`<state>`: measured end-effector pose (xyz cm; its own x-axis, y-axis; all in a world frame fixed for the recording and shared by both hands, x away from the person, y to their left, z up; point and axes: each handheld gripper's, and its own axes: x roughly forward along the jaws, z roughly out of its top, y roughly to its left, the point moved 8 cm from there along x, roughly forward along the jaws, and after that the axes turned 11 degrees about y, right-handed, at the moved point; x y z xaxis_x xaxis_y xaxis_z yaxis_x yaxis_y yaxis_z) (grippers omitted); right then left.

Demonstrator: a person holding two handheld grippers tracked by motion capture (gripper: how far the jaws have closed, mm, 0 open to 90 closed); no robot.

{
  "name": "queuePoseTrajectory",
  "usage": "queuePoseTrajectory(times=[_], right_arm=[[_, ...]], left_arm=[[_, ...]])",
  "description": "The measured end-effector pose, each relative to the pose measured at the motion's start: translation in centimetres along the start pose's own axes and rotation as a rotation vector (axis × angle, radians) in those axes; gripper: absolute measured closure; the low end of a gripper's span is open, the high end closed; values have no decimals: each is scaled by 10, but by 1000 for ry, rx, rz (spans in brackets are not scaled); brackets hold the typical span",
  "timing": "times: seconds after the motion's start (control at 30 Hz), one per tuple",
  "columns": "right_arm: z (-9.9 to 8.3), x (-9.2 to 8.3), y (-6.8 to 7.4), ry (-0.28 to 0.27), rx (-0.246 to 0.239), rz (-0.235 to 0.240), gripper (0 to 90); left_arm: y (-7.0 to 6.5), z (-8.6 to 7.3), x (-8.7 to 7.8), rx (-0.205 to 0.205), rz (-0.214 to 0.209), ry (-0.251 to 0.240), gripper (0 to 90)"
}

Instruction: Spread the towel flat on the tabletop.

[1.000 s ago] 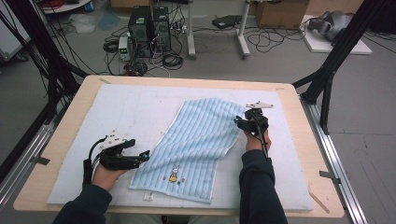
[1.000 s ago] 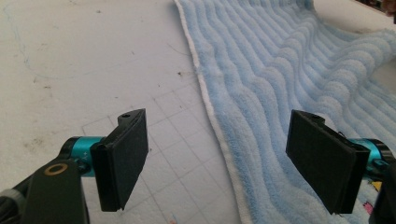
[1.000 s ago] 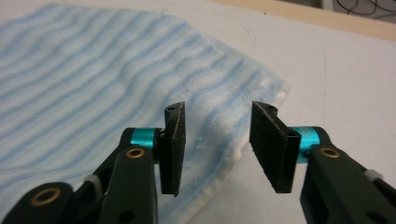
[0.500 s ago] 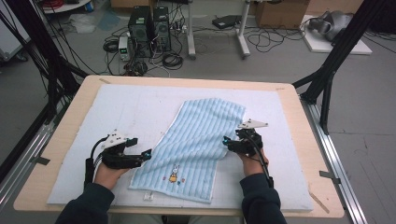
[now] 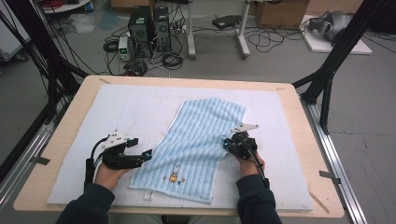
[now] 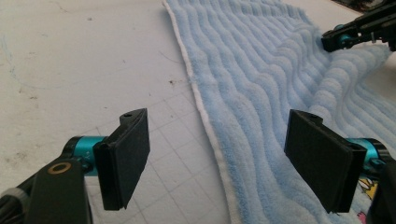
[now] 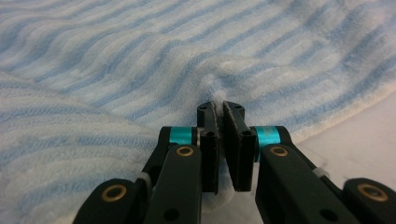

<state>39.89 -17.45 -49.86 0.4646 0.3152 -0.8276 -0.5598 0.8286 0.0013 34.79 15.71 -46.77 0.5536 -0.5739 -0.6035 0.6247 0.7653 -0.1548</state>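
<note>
A light blue striped towel lies spread at a slant on the white mat, with a small rabbit picture near its front end. My right gripper is at the towel's right edge, and its jaws have just closed. In the right gripper view the right gripper pinches a raised fold of the towel between its pads. My left gripper rests at the towel's left edge. In the left gripper view the left gripper stands wide open astride the white hem of the towel, and the right gripper shows farther off.
The mat covers most of a wooden table. A small white label sticks out at the towel's front edge. Beyond the table, computer cases and cables sit on the floor, and black frame legs stand by the table's sides.
My right gripper slid from the towel's far right part toward me along the right edge and shut on the cloth, bunching it a little. The left gripper has stayed put.
</note>
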Motion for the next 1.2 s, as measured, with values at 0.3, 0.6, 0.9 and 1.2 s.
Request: queuePoseTrajectory(times=[0.3,0.6,0.9,1.2], right_arm=[[15,6,-29,14,14,-98,855],[22,12,-58,-57,103,-119,855],[23,13,-65,-48,130,-154,771],[28,-21,-49,-143,98,-141,515]], left_arm=[[1,1,0,-6,4,-8,228],[0,1,0,-5,-2,-3,228],[0,1,1,2,-3,-7,227],[1,2,-4,-1,1,-23,227]])
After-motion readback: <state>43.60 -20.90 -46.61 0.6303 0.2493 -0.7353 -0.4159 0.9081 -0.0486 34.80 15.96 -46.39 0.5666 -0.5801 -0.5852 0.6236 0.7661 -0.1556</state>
